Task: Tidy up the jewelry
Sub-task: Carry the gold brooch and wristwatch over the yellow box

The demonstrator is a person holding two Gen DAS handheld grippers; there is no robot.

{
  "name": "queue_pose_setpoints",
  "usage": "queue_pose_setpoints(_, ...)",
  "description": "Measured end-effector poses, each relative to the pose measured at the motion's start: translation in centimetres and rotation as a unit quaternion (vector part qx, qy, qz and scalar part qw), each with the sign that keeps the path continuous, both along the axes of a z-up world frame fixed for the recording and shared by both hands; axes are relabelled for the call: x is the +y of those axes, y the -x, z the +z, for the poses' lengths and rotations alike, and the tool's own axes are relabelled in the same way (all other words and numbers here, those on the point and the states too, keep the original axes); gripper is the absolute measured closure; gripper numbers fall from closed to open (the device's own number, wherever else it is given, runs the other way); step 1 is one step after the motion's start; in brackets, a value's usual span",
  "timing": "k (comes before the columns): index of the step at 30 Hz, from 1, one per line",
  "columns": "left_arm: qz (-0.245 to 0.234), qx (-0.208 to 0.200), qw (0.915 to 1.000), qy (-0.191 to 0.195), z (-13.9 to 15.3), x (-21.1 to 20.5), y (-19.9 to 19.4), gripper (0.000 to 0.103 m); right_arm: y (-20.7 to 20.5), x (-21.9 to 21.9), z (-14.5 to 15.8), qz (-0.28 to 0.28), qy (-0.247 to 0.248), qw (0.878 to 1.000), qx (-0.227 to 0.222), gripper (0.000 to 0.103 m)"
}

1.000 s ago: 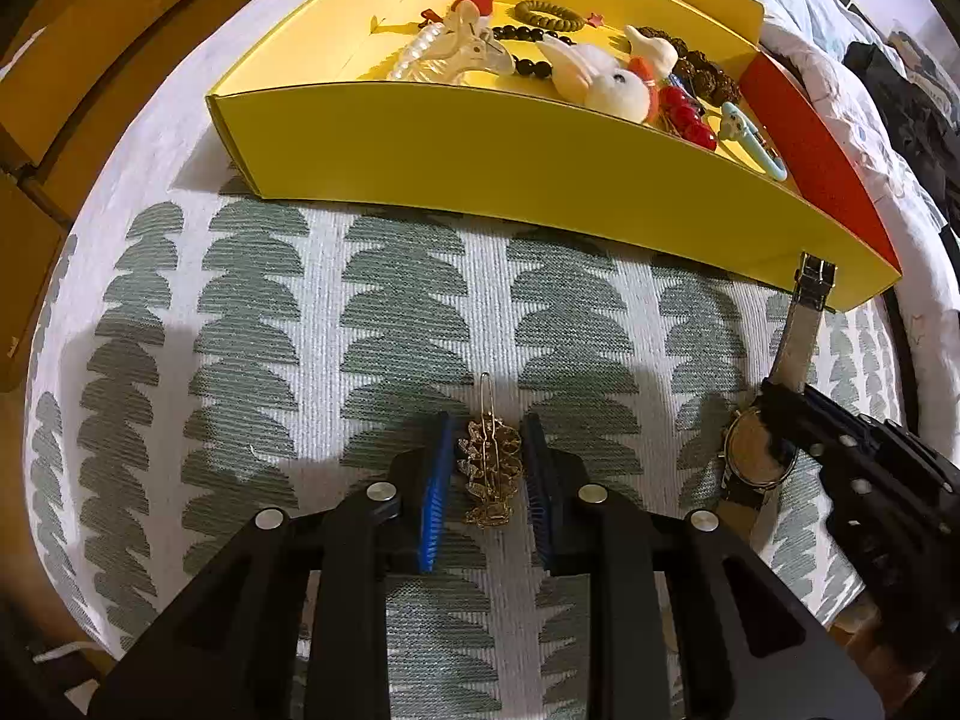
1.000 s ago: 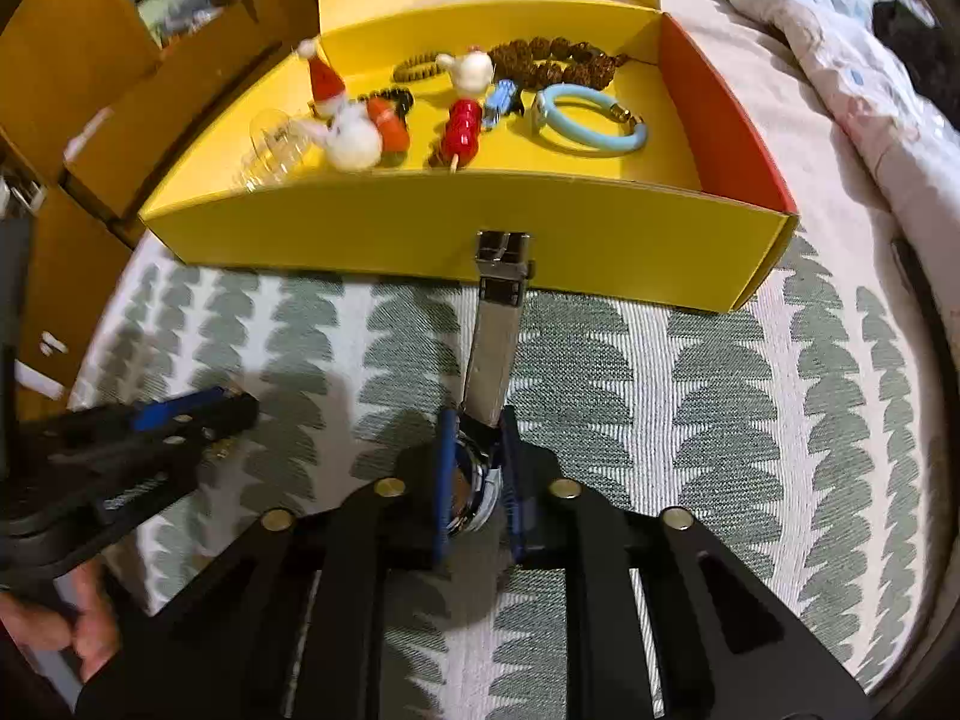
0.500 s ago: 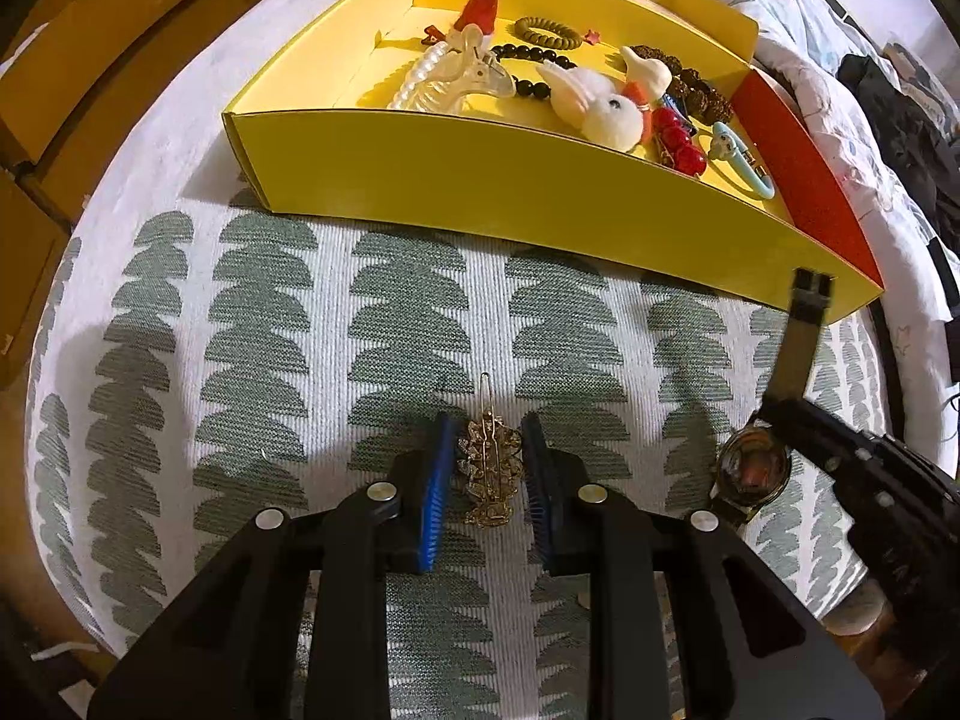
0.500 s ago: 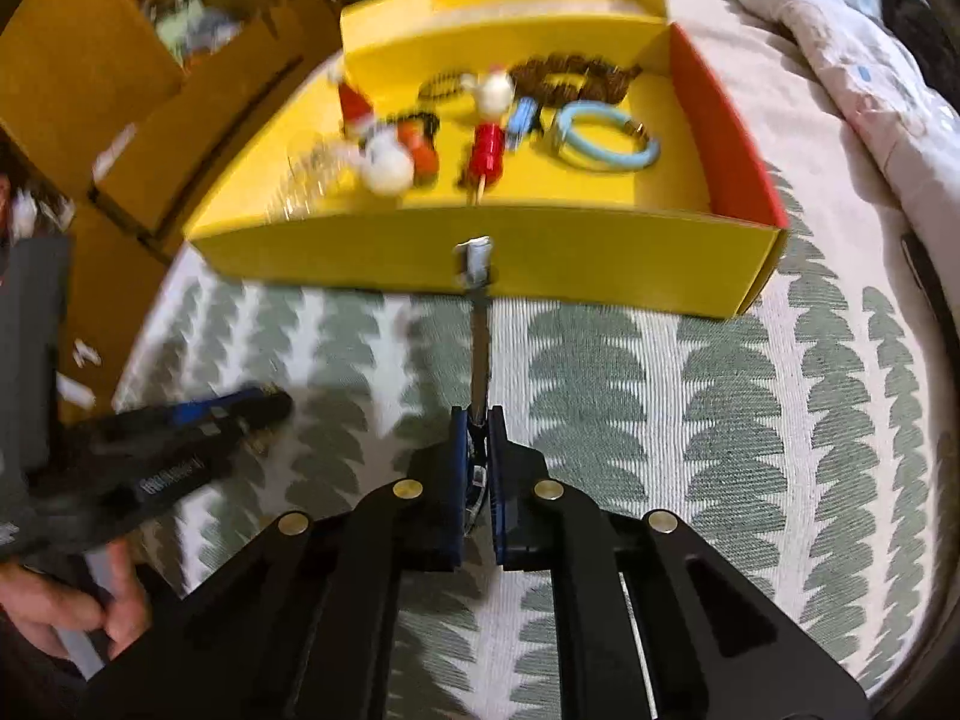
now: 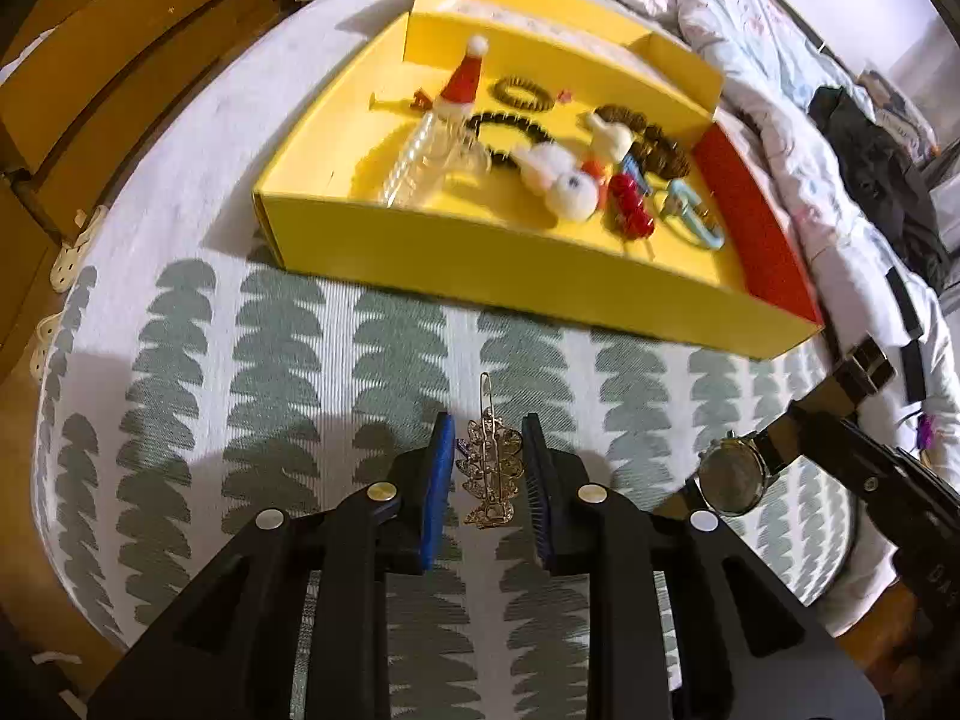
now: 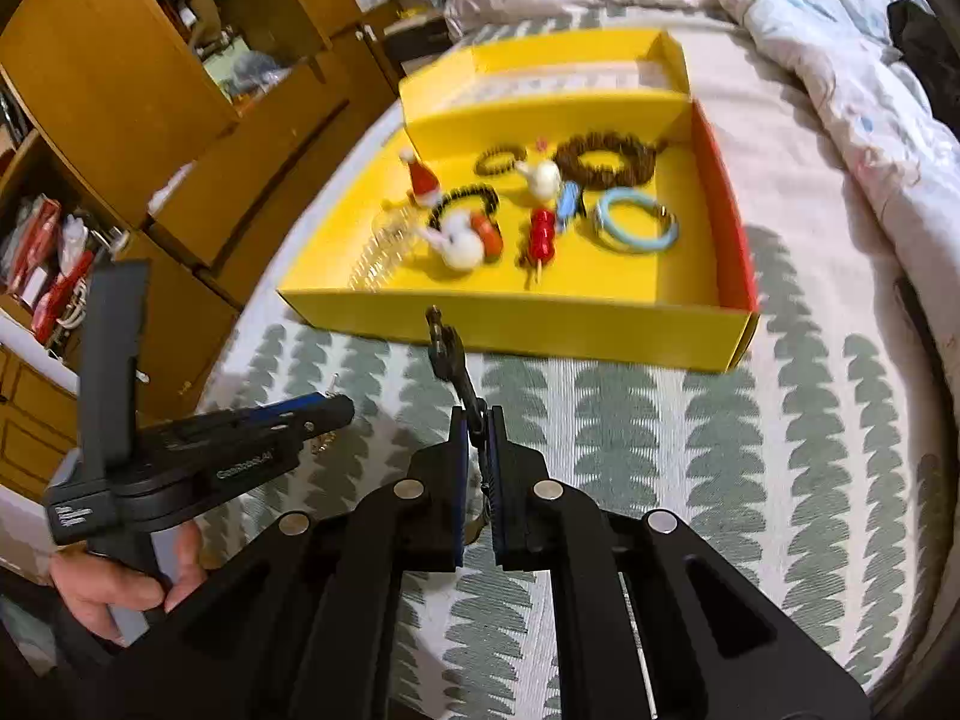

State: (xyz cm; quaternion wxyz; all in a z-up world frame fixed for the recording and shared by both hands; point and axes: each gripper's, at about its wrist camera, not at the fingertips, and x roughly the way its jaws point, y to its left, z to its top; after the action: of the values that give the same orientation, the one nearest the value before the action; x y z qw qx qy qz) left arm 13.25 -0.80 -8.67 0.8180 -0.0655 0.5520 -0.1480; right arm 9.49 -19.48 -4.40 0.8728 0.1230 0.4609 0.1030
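Observation:
A gold leaf-shaped hair clip hangs above the cloth, and my left gripper is shut on it between its blue pads. My right gripper is shut on a wristwatch, whose dark strap and buckle stick out ahead of the jaws. In the left wrist view the watch shows its round case at the right, held by the right gripper. Beyond both stands the yellow box with a red right wall. It holds bead bracelets, a Santa hat clip, a plush bunny, red beads and a blue bangle.
The box rests on a white cloth with green leaf shapes. Wooden cabinets stand at the left, rumpled bedding at the right. A hand holds the left gripper low at the left.
Both grippers have risen off the cloth with the clip and the watch. The right jaws have closed tighter and the watch now hangs edge-on. The box sits farther off in both views.

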Motion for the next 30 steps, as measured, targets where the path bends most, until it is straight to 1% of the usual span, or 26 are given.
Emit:
queue_pose_setpoints(5,0.004,-0.018,0.9997,0.016,1.9,0.0,-0.5,0.08,0.7,-0.7,3.3,-0.004,-0.018,0.999,-0.036,0.096)
queue_pose_setpoints(6,0.005,-0.022,0.9996,0.019,2.3,0.1,-0.6,0.08,0.5,-0.7,3.8,0.001,-0.016,0.999,-0.038,0.096)
queue_pose_setpoints(7,0.005,-0.027,0.9994,0.023,2.8,0.1,-0.7,0.08,0.6,-1.0,4.6,-0.005,-0.025,0.998,-0.049,0.096)
queue_pose_setpoints(10,0.007,-0.035,0.9988,0.032,3.9,0.1,-1.1,0.08,0.5,-1.4,6.4,-0.01,-0.029,0.997,-0.069,0.096)
queue_pose_setpoints(12,0.007,-0.041,0.9984,0.039,4.9,0.2,-1.6,0.08,0.2,-1.7,7.6,-0.01,-0.039,0.996,-0.075,0.096)
queue_pose_setpoints(18,0.012,-0.069,0.9965,0.046,8.4,0.3,-4.1,0.08,-1.9,-1.8,13.3,-0.003,-0.037,0.993,-0.108,0.096)
queue_pose_setpoints(21,0.013,-0.075,0.9963,0.038,9.3,-0.1,-6.0,0.08,-3.6,-1.8,14.9,-0.001,-0.03,0.993,-0.113,0.096)
queue_pose_setpoints(23,0.013,-0.074,0.9966,0.034,9.3,-0.3,-7.3,0.08,-5.4,-1.7,15.3,0.001,-0.025,0.994,-0.109,0.096)
queue_pose_setpoints(25,0.011,-0.067,0.9972,0.032,9.0,-0.5,-8.9,0.08,-7.2,-1.6,15.2,0.003,-0.023,0.994,-0.103,0.096)
queue_pose_setpoints(27,0.009,-0.063,0.9977,0.026,8.5,-0.9,-10.7,0.08,-8.9,-1.5,14.5,0.005,-0.015,0.995,-0.096,0.096)
queue_pose_setpoints(30,0.001,-0.058,0.9981,0.02,7.6,-1.4,-13.1,0.08,-11.4,-1.7,12.9,0.008,-0.017,0.996,-0.082,0.096)
